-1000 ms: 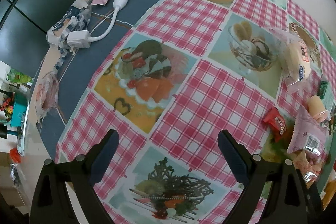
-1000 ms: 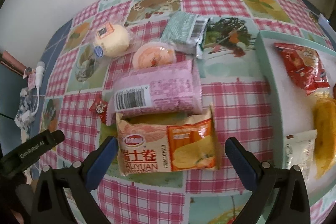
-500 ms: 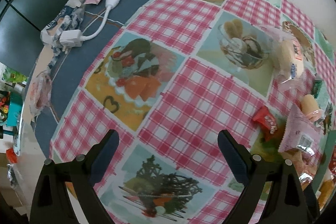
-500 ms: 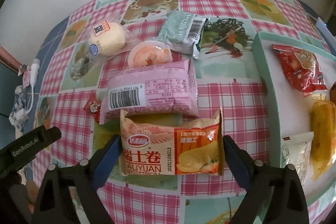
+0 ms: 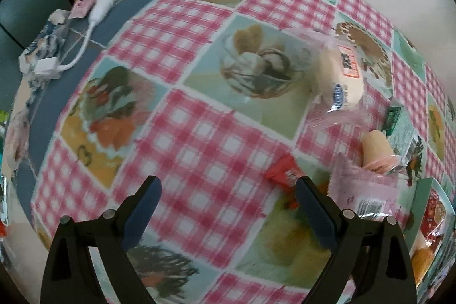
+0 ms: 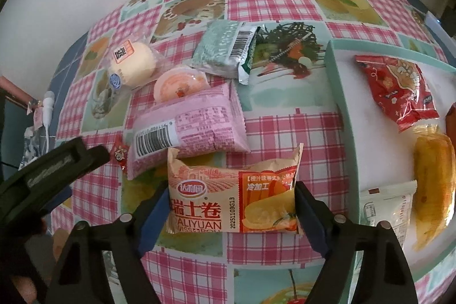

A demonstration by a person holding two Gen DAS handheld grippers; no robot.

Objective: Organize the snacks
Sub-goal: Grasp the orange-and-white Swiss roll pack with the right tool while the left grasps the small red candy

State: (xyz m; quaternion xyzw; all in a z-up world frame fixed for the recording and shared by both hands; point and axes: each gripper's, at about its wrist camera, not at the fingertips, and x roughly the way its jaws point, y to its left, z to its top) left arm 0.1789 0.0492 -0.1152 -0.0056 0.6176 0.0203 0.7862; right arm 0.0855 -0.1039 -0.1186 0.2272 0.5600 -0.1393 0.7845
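In the right wrist view my right gripper [image 6: 230, 207] has its jaws on both ends of an orange swiss roll packet [image 6: 232, 197] that lies on the checked tablecloth. Behind it lie a pink packet [image 6: 188, 127], a round jelly cup [image 6: 179, 81], a mint green packet [image 6: 225, 50] and a wrapped bun [image 6: 134, 63]. A small red candy [image 6: 119, 154] lies left of the pink packet. My left gripper [image 5: 228, 207] is open and empty above the cloth, with the red candy [image 5: 283, 174] by its right finger. The bun [image 5: 340, 79] lies further back.
A mint tray [image 6: 339, 93] at the right holds a red packet [image 6: 396, 87], a yellow packet [image 6: 433, 190] and a white sachet [image 6: 384, 207]. A white plug and cable [image 5: 94, 16] lie at the table's far left. The left gripper's body [image 6: 48, 170] shows at the left of the right wrist view.
My right gripper has moved forward and closed its jaws onto the ends of the orange packet. My left gripper has swung to the right, toward the snacks.
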